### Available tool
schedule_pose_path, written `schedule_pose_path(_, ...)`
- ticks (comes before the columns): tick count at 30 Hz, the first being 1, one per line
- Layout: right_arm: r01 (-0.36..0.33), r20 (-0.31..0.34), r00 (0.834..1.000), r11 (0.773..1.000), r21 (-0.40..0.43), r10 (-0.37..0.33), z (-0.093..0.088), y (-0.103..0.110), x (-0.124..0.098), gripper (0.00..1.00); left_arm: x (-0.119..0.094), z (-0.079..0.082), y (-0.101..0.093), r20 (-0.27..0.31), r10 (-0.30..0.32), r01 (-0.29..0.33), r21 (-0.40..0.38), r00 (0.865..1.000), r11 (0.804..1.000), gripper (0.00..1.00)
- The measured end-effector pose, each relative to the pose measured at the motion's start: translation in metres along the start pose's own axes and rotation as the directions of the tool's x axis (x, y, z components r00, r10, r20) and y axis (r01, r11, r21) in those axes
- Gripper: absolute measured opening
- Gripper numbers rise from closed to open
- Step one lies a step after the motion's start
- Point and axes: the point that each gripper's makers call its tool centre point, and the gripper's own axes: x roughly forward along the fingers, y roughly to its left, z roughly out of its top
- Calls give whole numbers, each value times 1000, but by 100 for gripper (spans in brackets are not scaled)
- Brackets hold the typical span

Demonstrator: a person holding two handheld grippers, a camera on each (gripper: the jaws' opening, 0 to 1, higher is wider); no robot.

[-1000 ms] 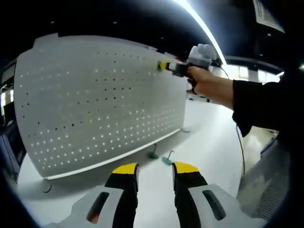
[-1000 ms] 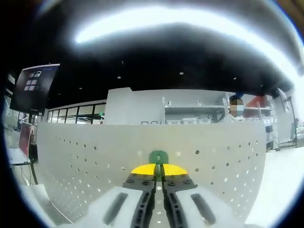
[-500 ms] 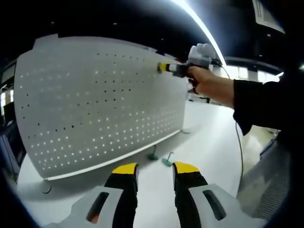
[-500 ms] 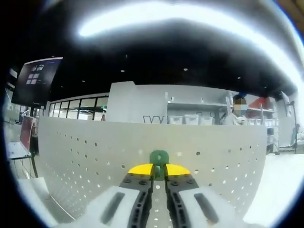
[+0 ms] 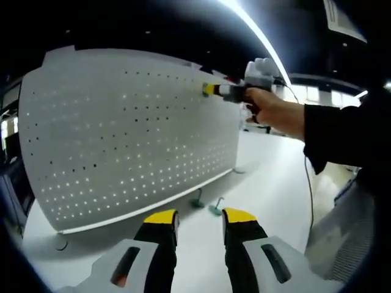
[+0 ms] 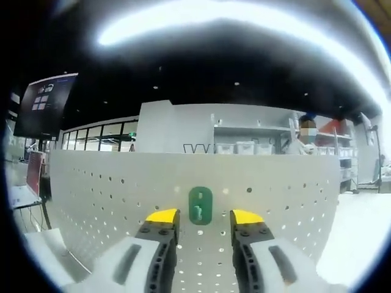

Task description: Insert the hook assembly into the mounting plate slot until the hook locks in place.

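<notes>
The right hand-held gripper (image 6: 200, 215) is released, its yellow-tipped jaws spread to either side of a green hook (image 6: 200, 205) that sits flat against the white pegboard (image 6: 98, 201), high on the board and near its top edge. No jaw touches the hook; it hangs on the plate between them, slightly toward 12 o'clock of the tips. The right gripper view also takes in what lies past the board: a shelf (image 6: 256, 137) with bins at 1 o'clock, a dark screen (image 6: 44, 104) at 10 o'clock, and a long ceiling light at 12. The left gripper view sees the same pegboard (image 5: 122, 128) from farther back and at a slant, standing upright on a white surface (image 5: 269, 183). There the right hand-held gripper (image 5: 211, 90) appears at 1 o'clock, its yellow tip at the board's upper right area, held by a hand (image 5: 269, 110) in a dark sleeve; the mounted hook itself is too small to make out here. Two more green hooks (image 5: 206, 202) lie on the surface at the board's foot, just toward 12 o'clock of the left hand-held gripper (image 5: 199, 217), which is released too, jaws apart and holding nothing.
</notes>
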Motion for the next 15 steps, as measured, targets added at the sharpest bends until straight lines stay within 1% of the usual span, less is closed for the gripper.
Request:
schedule_pose_path(6,-5,-9,1000,1000,2,5,0,1,-6,39,-1,2,0,6,3,-3,3,1000,1000,30)
schedule_pose_path(15,-11,-14,1000,1000,-13,11,1,-2,-21,41,-1,1,1,4,5,-5,8,1000,1000,30)
